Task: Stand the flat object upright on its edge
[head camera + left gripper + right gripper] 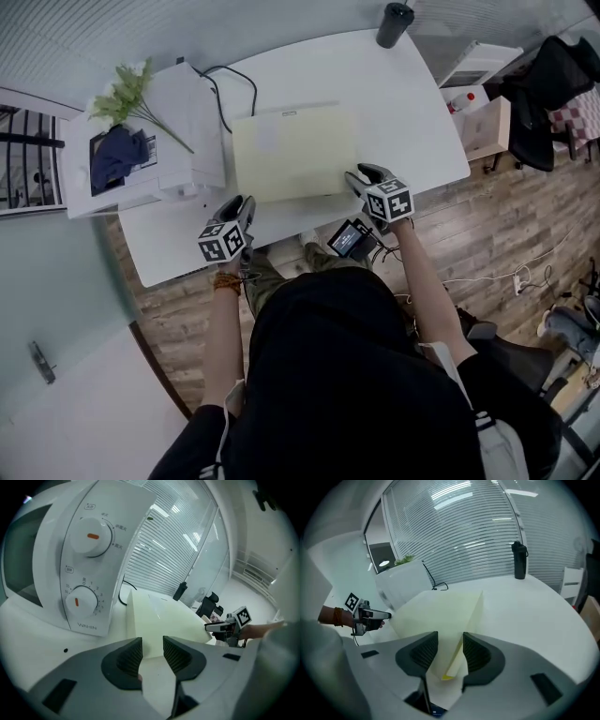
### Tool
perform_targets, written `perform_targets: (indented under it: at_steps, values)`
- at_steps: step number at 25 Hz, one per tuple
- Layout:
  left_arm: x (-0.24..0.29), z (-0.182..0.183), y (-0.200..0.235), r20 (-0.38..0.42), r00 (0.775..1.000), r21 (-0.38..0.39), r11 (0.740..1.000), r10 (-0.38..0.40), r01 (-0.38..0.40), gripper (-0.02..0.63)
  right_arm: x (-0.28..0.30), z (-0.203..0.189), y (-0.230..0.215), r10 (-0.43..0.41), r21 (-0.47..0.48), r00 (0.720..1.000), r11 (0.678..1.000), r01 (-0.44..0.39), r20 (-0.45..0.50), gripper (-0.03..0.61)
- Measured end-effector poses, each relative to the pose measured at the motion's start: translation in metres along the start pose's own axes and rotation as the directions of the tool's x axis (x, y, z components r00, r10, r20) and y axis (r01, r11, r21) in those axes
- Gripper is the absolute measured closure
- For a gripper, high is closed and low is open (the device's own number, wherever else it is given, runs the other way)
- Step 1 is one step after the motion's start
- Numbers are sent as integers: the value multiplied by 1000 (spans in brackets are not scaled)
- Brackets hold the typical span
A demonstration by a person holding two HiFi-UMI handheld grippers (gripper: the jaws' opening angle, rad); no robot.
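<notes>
Currently pale flat board [295,150] lies on white table [394,94], long axis side to side; left gripper [246,206] and right gripper [360,176] sit at its two near corners, equally close; both jaws apart, unclamped.

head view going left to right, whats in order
white appliance → left gripper → pale yellow board → right gripper → black chair
</notes>
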State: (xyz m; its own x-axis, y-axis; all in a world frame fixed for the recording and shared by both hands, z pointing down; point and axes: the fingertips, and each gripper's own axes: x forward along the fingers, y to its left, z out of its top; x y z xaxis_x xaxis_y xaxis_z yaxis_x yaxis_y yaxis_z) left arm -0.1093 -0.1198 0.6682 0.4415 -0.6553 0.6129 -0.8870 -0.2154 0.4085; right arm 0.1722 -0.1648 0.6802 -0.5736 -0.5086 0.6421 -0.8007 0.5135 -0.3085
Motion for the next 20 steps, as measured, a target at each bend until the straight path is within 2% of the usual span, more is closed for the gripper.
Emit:
perform_targets:
  at_steps: [3, 9, 14, 20]
  values:
    - [-2, 5, 0, -11, 1000, 23, 1000, -5, 5, 480, 6, 2, -5, 3, 22, 1000, 1000, -3, 4, 433]
    - [-3, 10, 5, -17, 999, -22, 999, 30, -30, 480, 10, -1, -8, 14, 57, 1000, 998, -14, 11, 422]
    - [-9, 14, 9, 20, 996, -58, 995, 88, -86, 455, 10, -3, -10, 18, 96, 1000, 995, -20, 20, 416]
    - [7, 11, 15, -7, 999, -101, 993, 53, -54, 440, 10, -3, -10, 39, 97, 999, 995, -40, 5, 411]
